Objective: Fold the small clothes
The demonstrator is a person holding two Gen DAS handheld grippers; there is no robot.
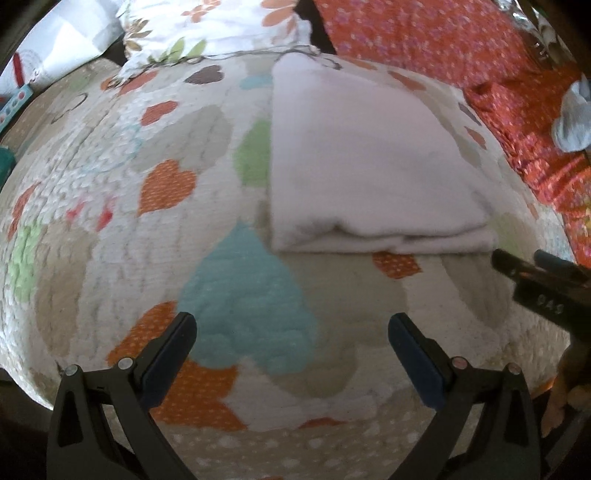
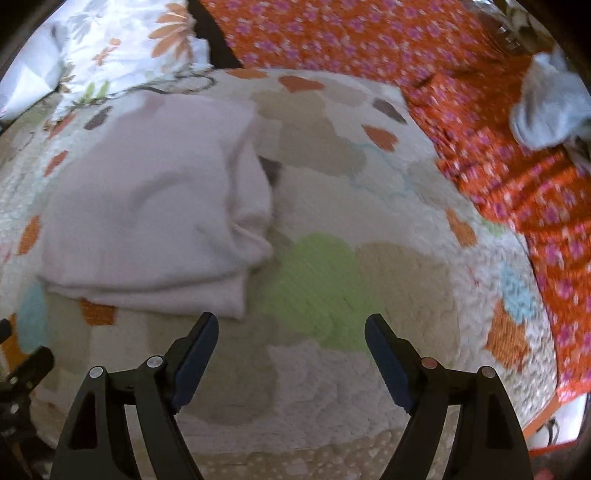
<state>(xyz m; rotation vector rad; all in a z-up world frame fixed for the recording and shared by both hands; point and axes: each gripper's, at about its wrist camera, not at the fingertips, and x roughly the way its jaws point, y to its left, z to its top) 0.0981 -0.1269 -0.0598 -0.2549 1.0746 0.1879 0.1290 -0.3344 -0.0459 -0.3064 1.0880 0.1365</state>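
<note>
A pale pink folded cloth (image 1: 369,162) lies on the heart-patterned quilt (image 1: 166,221); it also shows in the right wrist view (image 2: 155,206), left of centre. My left gripper (image 1: 291,328) is open and empty, hovering over the quilt short of the cloth's near folded edge. My right gripper (image 2: 291,332) is open and empty, just beyond the cloth's near right corner. The right gripper's tip shows in the left wrist view (image 1: 532,269) at the right edge.
An orange flowered fabric (image 1: 480,55) lies along the far right, with a small grey-blue garment (image 2: 546,114) on it. A white floral pillow (image 1: 207,29) sits at the back left. The left gripper's tip (image 2: 22,373) shows at the lower left.
</note>
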